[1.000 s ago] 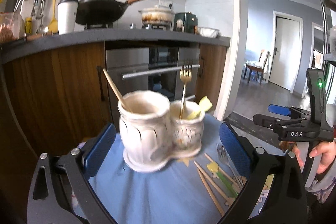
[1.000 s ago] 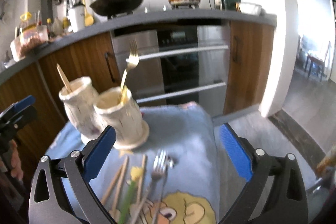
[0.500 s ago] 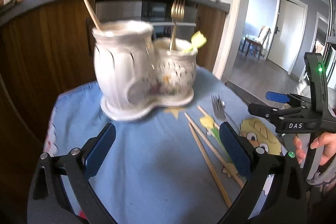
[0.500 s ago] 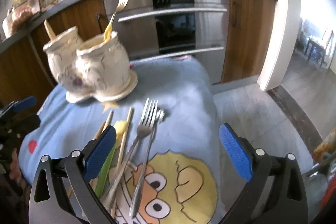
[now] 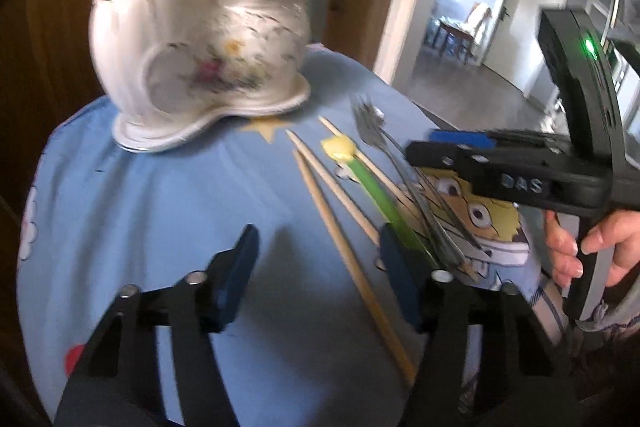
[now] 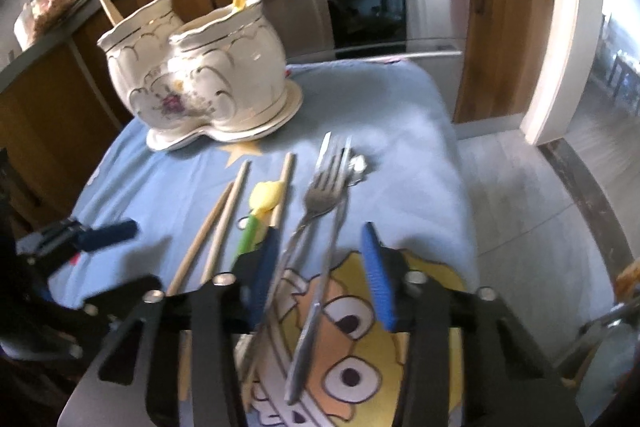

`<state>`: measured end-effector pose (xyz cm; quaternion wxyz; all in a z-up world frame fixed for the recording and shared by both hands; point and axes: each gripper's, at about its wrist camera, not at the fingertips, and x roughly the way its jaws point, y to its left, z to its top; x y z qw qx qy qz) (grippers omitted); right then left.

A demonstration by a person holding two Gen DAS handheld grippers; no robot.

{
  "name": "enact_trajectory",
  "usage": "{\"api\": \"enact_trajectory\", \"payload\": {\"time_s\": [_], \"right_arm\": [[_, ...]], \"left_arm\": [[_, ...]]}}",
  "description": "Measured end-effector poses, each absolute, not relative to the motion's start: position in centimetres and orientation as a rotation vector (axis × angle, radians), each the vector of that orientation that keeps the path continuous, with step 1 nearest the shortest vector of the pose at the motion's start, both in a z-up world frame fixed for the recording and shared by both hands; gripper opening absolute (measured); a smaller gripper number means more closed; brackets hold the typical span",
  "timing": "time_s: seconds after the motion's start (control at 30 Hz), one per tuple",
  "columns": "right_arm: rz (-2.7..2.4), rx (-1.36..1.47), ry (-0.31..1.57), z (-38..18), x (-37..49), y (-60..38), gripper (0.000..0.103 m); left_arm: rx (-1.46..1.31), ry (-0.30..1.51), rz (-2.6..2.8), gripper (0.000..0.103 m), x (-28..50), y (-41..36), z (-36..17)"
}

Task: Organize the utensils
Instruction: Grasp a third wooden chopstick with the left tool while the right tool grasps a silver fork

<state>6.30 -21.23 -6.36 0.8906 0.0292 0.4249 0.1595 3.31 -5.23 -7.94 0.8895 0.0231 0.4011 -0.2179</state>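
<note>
Forks (image 6: 320,195) lie between our right tool's (image 6: 320,279) closing, not-yet-gripping pads; we centre on one handle. Left tool (image 5: 316,267) closes over a chopstick (image 5: 344,251), empty.

Three loose chopsticks (image 6: 224,223), two forks (image 6: 322,193)

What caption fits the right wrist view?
Right gripper closing over forks on blue cloth, beside ceramic holder.
</note>
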Motion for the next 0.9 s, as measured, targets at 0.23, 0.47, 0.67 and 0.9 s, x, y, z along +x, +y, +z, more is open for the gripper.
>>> {"api": "enact_trajectory", "payload": {"time_s": [0.23,0.47,0.67,0.9], "right_arm": [[0.325,0.065,0.925,-7.1,6.8,-20.0,0.02],[0.29,0.041,0.94,-7.8,7.6,-19.1,0.018],[0.283,0.042,0.935,-7.7,8.0,-19.1,0.006],[0.293,0.04,0.946,-7.8,7.7,-19.5,0.006]], "left_arm": [[0.065,0.871,-0.472,0.036,3.4,-6.4,-8.8],[0.094,0.878,-0.456,0.03,3.5,-6.7,-8.9],[0.153,0.886,-0.451,0.01,4.3,-6.9,-9.0],[0.171,0.913,-0.428,0.006,5.4,-5.4,-8.6]]}}
